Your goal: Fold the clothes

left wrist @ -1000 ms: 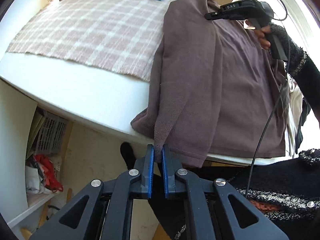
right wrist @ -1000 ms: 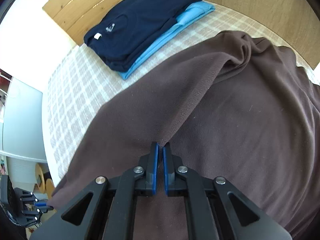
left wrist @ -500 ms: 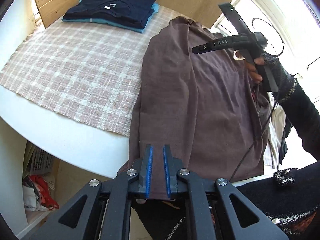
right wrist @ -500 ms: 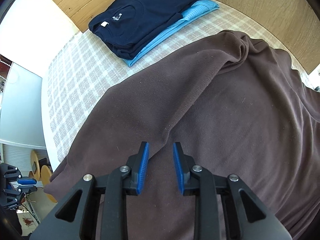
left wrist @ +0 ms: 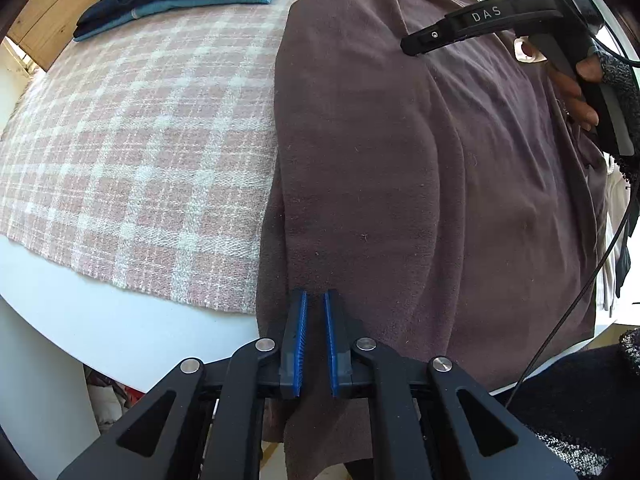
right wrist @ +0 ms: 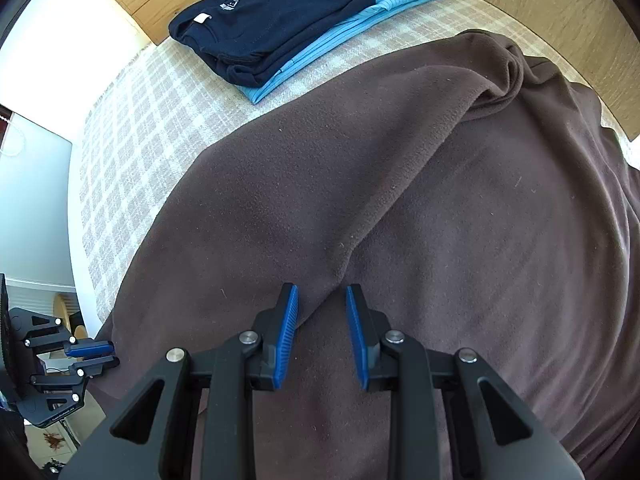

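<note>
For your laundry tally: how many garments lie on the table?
3: a brown fleece top spread in front, and a navy T-shirt folded atop a light-blue shirt behind. More may be hidden.

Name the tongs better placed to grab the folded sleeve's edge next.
Right, probably. The right tongs are open astride the sleeve edge on the brown top. The left tongs sit at the hem by the table edge, open more narrowly.
</note>
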Motion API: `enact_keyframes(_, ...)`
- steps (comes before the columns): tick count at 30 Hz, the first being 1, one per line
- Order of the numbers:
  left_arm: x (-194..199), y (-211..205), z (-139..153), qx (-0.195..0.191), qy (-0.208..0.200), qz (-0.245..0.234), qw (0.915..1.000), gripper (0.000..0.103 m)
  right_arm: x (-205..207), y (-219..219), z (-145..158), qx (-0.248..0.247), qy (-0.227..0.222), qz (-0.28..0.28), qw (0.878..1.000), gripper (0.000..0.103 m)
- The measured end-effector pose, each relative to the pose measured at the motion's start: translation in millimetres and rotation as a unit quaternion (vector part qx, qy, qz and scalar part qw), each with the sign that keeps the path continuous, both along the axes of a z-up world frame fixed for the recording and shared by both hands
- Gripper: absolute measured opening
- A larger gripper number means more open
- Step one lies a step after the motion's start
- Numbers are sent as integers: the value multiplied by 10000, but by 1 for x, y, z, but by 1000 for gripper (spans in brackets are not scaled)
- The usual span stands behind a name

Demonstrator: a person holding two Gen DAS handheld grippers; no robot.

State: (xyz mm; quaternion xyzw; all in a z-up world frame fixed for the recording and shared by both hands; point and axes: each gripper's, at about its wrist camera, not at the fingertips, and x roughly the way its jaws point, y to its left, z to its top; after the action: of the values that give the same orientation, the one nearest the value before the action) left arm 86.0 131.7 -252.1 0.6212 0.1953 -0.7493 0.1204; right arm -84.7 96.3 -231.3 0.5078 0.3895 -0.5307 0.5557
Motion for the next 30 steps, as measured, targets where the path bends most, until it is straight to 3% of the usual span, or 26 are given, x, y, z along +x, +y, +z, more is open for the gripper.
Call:
enact_keyframes(5, 9, -3, 18, -321, 256, 223, 9989, 0, -2, -4, 2, -178, -131, -53, 9997, 25)
enact_keyframes(7, 11, -6, 24, -171, 345, 266, 9989, 0, -4, -6, 4, -211, -185, -44, 9996, 25)
enact_keyframes(11, 2, -6, 19, -253, 158, 256, 9992, 2, -13, 16, 10, -141, -165, -82, 9997, 25)
enact_keyframes(15, -7, -3, 8, -229, -47, 254, 9994, 15, -9, 14, 13, -199, -124, -22, 9997, 25)
enact_keyframes(19, -13, 3, 1, -207, -142, 218, 9994, 20, -7, 11, 14, -196, -68, 50, 9998, 25)
enact_keyframes(23, -15, 7, -3, -180, -94, 162, 9997, 18, -9, 8, 13, -207, -41, 39, 9998, 25)
enact_keyframes(26, -15, 13, -1, -221, 31, 68, 9997, 3, -20, 5, 10, -198, -35, 8, 9998, 25)
enact_keyframes(30, -8, 15, 16, -435, 226, 166, 9987, 2, -31, 1, 4, -120, -168, -65, 9998, 25)
